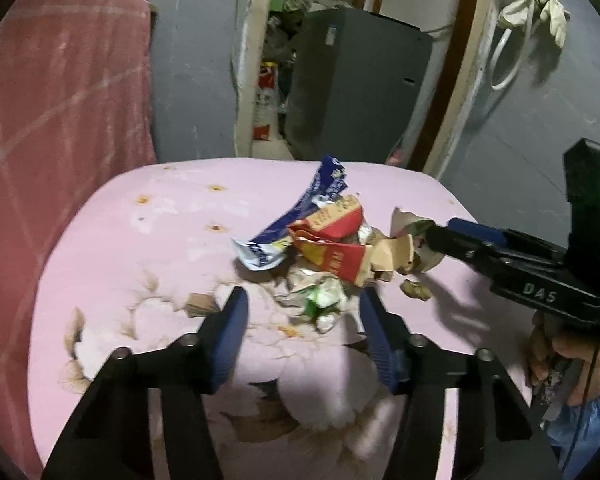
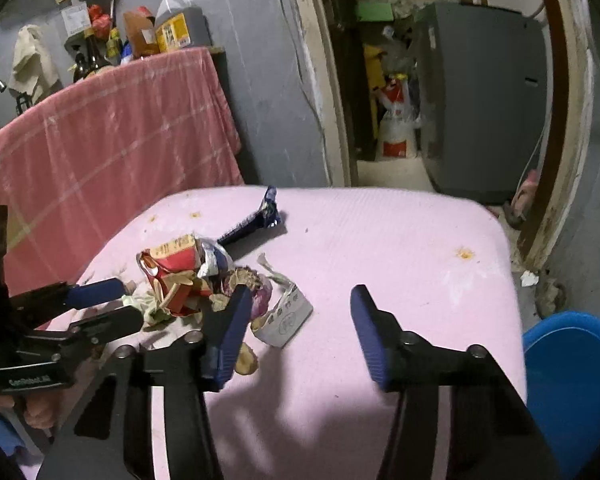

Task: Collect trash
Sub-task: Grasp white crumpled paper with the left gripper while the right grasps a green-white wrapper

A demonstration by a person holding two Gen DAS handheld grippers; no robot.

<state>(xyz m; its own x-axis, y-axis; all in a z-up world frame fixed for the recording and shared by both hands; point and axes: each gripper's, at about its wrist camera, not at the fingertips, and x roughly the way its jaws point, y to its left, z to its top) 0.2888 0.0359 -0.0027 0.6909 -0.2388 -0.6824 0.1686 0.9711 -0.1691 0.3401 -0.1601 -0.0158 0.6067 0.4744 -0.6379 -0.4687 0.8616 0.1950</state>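
Observation:
A heap of trash lies on a pink cloth-covered table: a blue wrapper, a torn red carton, crumpled paper with green print and brown cardboard scraps. My left gripper is open, its fingers on either side of the crumpled paper at the heap's near edge. My right gripper is open at the heap's right side, with a grey-white paper piece between its fingers. The heap and blue wrapper show in the right wrist view too. Each gripper appears in the other's view.
A pink checked cloth covers a surface behind the table, with bottles on it. A doorway shows a grey cabinet and bags. A blue bin stands at the table's right. A small brown scrap lies apart from the heap.

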